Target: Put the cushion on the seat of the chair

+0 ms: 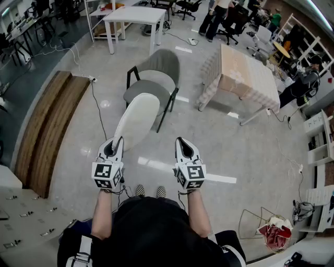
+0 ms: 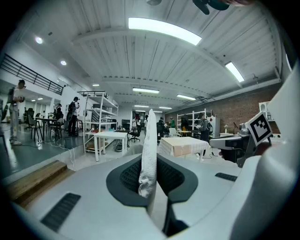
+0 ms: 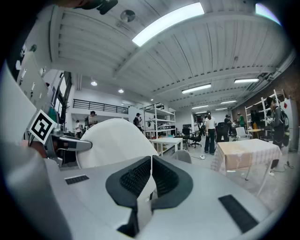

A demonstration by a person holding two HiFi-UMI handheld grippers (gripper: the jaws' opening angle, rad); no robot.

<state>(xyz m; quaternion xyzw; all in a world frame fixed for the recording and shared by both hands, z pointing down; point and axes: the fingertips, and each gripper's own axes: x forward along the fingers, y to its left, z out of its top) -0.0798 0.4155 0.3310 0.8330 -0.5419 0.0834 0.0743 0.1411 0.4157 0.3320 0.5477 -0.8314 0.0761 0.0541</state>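
Your left gripper (image 1: 115, 144) is pinching the white cushion's (image 1: 138, 117) near edge at eleven o'clock. Your right gripper (image 1: 183, 144) is sitting closed and empty. The chair (image 1: 163, 63) is standing at twelve. That thin pinch could slip, and the cushion could fall.

At left — two long brown wooden steps (image 1: 49, 125). Far side — white rectangular table (image 1: 133, 15); right of it, table draped in pale checked cloth (image 1: 245, 78).

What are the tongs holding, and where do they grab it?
The left tongs pinch the cushion by its near edge. The right tongs are shut and hold nothing.
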